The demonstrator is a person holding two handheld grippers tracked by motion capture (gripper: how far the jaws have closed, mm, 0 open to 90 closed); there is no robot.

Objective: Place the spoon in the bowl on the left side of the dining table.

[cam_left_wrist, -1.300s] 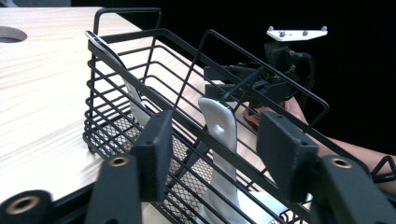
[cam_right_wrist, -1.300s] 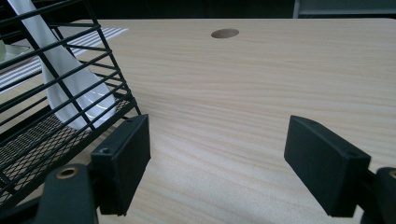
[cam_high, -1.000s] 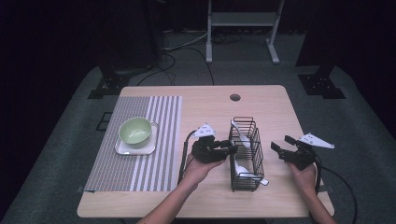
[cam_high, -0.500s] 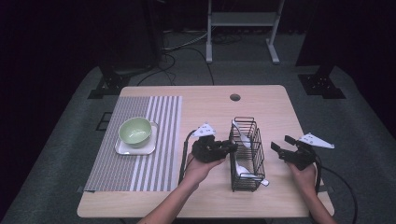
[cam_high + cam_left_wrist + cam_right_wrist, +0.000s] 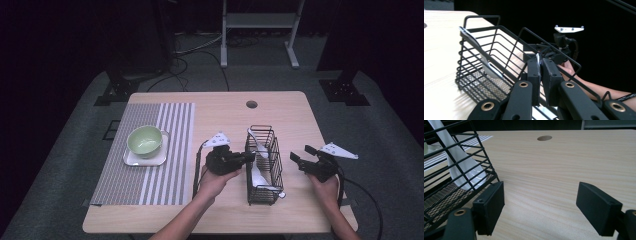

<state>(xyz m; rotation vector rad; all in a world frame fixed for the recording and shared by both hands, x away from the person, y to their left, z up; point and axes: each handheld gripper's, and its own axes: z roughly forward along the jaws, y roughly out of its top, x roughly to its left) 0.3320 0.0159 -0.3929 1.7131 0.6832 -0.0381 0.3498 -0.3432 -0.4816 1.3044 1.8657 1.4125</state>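
Bare tabletop [image 5: 564, 170] beside basket [image 5: 454, 170]

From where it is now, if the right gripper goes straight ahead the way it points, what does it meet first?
Probably nothing soon: between the open jaws of the right gripper lies bare table. The wire basket stands just left of that line, so the left jaw might graze it.

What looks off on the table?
Nothing spilled or broken. One spoon pokes out past the near corner of the wire basket. The left tool is shut on another spoon's thin white handle at the basket rim.
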